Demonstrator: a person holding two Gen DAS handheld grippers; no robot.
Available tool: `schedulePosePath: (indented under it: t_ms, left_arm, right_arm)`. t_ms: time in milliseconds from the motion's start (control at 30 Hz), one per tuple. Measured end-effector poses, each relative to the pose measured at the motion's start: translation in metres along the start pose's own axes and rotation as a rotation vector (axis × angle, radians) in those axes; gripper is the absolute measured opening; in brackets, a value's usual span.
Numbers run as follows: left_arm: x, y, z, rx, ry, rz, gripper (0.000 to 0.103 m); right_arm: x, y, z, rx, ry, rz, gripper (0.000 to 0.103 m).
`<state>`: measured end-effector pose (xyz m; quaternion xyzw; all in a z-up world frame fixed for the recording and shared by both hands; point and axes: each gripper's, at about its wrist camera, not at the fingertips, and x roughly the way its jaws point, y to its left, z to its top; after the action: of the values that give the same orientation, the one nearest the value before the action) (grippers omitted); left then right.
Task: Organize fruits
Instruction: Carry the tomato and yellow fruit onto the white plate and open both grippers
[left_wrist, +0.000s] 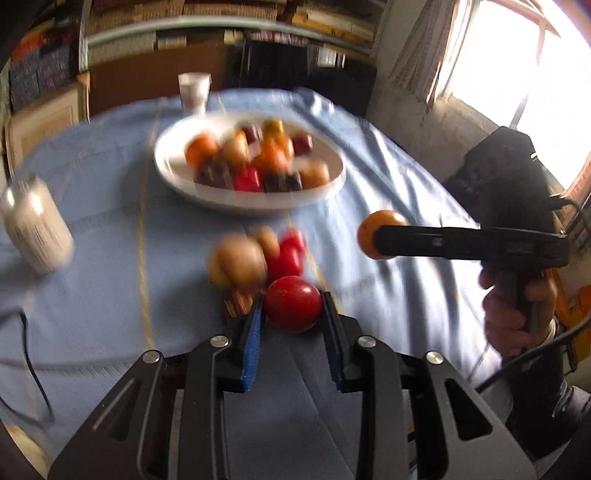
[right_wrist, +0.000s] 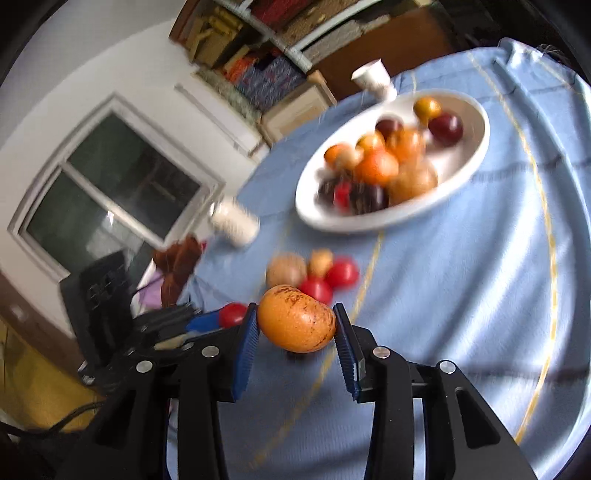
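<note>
My left gripper (left_wrist: 292, 301) is shut on a round red fruit (left_wrist: 292, 303), held just above the blue cloth. Behind it lies a small pile: two tan fruits (left_wrist: 238, 262) and two red ones (left_wrist: 290, 253). In the right wrist view my right gripper (right_wrist: 295, 321) is shut on a speckled orange fruit (right_wrist: 296, 323); the left wrist view shows that same orange fruit (left_wrist: 373, 229) at the tip of the right gripper, raised over the table. A white oval plate (left_wrist: 173, 162) further back holds several orange, red and dark fruits. The left gripper's red fruit (right_wrist: 233, 314) shows at lower left in the right wrist view.
A white jar (left_wrist: 37, 225) stands at the left of the blue tablecloth (left_wrist: 103, 295), and a white paper cup (left_wrist: 192, 92) behind the plate. A person's hand (left_wrist: 517, 314) grips the right tool's handle. A black cable (left_wrist: 33, 369) lies at the table's left edge. Shelves stand behind.
</note>
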<state>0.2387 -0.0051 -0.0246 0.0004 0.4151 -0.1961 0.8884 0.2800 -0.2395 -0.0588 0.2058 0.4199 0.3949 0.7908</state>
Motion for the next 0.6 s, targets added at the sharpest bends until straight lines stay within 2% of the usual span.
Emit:
schedulePosePath:
  t_ms: [33,67,100,167,300,367,400,433,467,500,600]
  left_arm:
    - [-0.005,0.002,0.016,0.015,-0.038,0.031,0.029]
    - [-0.007,0.004,0.028,0.018,-0.060,0.050,0.029]
    - [-0.006,0.008,0.040,0.014,-0.076,0.066,0.029]
    - [0.005,0.018,0.069,-0.001,-0.090,0.090,0.029]
    - [0.045,0.033,0.106,-0.028,-0.039,0.111,0.029]
    - [0.068,0.038,0.118,-0.024,-0.010,0.156,0.031]
    - [0.079,0.040,0.122,-0.032,0.002,0.190,0.037]
    - [0.084,0.043,0.124,-0.043,0.009,0.203,0.067]
    - [0.085,0.045,0.126,-0.057,0.003,0.207,0.083]
    - [0.080,0.046,0.125,-0.078,-0.030,0.210,0.085]
    - [0.061,0.046,0.114,-0.078,-0.064,0.211,0.091]
  right_arm:
    - [0.000,0.001,0.011,-0.011,-0.048,-0.039,0.041]
    - [0.001,0.003,0.030,-0.044,-0.134,-0.150,0.041]
    - [0.001,0.003,0.030,-0.044,-0.134,-0.150,0.041]
    - [0.010,-0.003,0.048,-0.054,-0.184,-0.232,0.041]
    - [0.026,-0.019,0.064,-0.020,-0.202,-0.270,0.041]
    - [0.032,-0.024,0.068,-0.013,-0.204,-0.274,0.042]
    - [0.031,-0.025,0.069,-0.021,-0.210,-0.283,0.048]
    - [0.032,-0.023,0.069,-0.035,-0.214,-0.294,0.057]
    - [0.031,-0.022,0.069,-0.050,-0.219,-0.296,0.057]
    - [0.027,-0.020,0.069,-0.064,-0.227,-0.296,0.057]
    - [0.011,-0.003,0.061,-0.131,-0.222,-0.263,0.057]
